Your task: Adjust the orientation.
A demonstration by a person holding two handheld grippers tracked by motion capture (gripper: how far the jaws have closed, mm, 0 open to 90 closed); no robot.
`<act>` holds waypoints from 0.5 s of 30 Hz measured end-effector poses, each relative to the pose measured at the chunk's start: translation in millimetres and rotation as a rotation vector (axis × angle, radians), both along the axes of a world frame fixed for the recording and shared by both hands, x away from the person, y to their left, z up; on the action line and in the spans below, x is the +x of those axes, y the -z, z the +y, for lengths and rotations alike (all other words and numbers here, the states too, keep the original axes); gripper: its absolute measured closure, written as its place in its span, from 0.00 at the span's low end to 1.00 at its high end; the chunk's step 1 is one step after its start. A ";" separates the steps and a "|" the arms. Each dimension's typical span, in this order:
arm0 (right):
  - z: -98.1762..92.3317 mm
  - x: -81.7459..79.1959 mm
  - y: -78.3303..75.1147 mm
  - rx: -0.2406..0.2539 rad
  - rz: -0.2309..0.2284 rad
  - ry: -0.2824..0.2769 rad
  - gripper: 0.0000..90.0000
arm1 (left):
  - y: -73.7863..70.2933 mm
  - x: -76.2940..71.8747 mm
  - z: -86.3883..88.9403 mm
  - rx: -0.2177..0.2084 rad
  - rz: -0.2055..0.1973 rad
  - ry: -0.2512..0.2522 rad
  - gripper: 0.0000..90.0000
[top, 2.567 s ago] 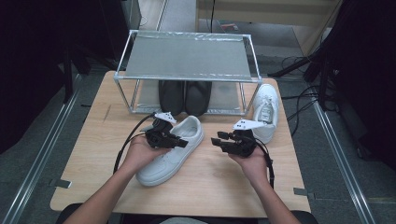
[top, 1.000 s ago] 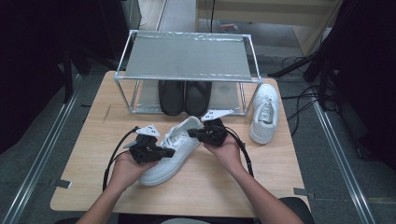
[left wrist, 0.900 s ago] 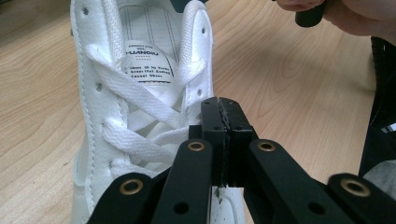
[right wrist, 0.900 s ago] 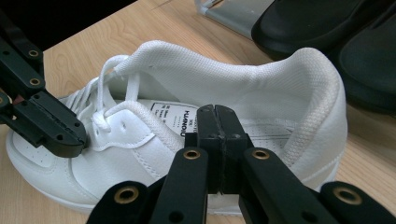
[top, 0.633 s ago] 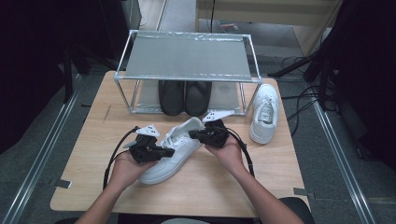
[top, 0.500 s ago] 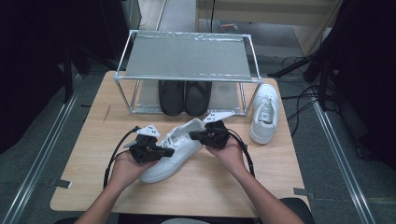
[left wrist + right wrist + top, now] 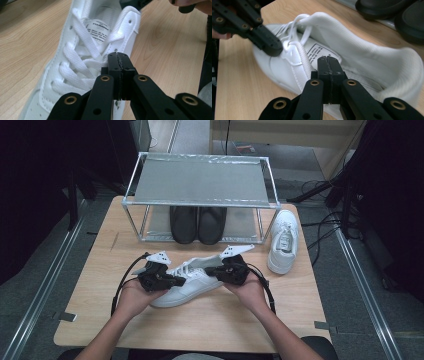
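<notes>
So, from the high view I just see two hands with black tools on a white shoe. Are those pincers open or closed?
Observer: Closed. In the left gripper view, the left gripper has its jaws pressed together, with the tips at the upper laces of the white shoe. I cannot tell whether they pinch a lace.
Operator: And the other one?
Observer: The right gripper is shut too. Its tips are over the shoe's opening, by a printed label on the tongue.

Black jaws (brass rivets) — black cables, bare forearms.
</notes>
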State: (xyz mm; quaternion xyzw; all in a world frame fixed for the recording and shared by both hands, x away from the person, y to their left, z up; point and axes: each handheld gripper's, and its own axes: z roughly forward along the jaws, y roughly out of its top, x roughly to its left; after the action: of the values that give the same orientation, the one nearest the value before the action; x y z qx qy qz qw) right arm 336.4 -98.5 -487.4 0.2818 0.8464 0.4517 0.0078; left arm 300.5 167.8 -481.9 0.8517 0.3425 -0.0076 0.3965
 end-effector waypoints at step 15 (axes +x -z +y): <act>-0.8 -26.3 -0.2 -0.018 0.018 -0.028 1.00 | -1.4 9.7 2.6 0.014 0.005 0.026 1.00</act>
State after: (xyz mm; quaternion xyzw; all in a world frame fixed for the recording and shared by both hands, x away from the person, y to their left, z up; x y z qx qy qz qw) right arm 310.1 -99.3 -487.2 0.2740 0.8543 0.4418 -0.0037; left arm 310.2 170.4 -480.5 0.8588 0.3323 -0.0127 0.3897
